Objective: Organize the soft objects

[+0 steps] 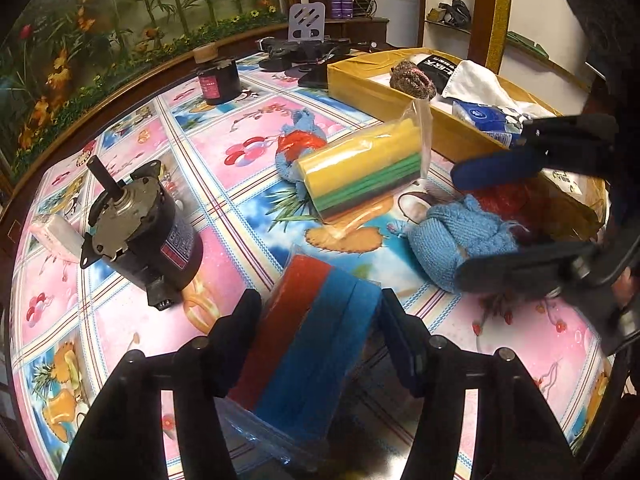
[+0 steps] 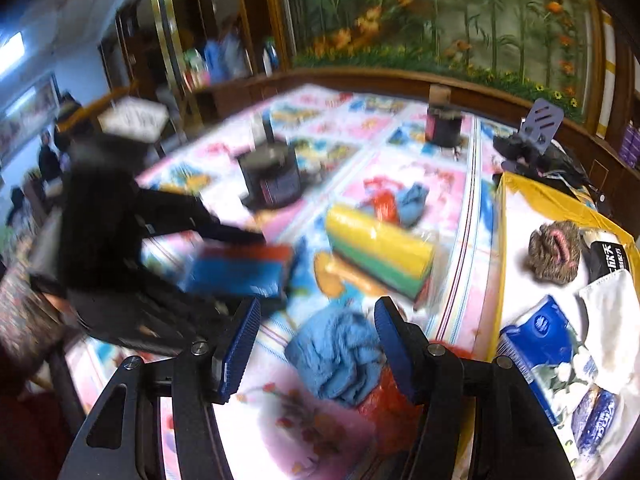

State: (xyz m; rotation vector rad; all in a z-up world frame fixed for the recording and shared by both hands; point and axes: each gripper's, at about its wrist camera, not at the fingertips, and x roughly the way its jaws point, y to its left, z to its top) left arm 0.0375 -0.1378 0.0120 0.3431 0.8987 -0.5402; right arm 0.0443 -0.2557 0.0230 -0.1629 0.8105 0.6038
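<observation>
Left gripper (image 1: 320, 308): it is seen astride a bagged pack of red and blue cloths (image 1: 316, 344) lying on the table; the black fingers (image 1: 236, 340) stand on either side of the pack, and whether the pads already press on it cannot be told.
Right gripper (image 2: 318, 332): its blue ribbed pads (image 2: 240, 344) are spread apart and nothing is clamped; a blue knitted item (image 2: 336, 356) is framed between them, with a red mesh piece (image 2: 384, 396) just beside it, and no contact is shown. In the left wrist view it (image 1: 476, 220) is seen over the same knit (image 1: 452, 240).
Bagged pack of yellow and green cloths (image 1: 360, 168): it is laid on the table near the middle, tilted, in a clear bag.
Second blue and red knit (image 1: 296, 148): it is found just behind the yellow pack, touching it.
Yellow box (image 1: 372, 92): it is set at the table's far right side; a brown fuzzy item (image 1: 412, 76), a white cloth (image 1: 480, 80) and a blue tissue pack (image 1: 484, 116) are held in it.
Black motor (image 1: 140, 228): it is placed left of the packs, shaft up and tilted.
Dark round canister (image 1: 218, 78): it is stood at the far edge of the table.
Tablecloth (image 1: 224, 136): a glossy pink and blue pattern is shown.
Right wrist view: much of it is smeared by blur.
</observation>
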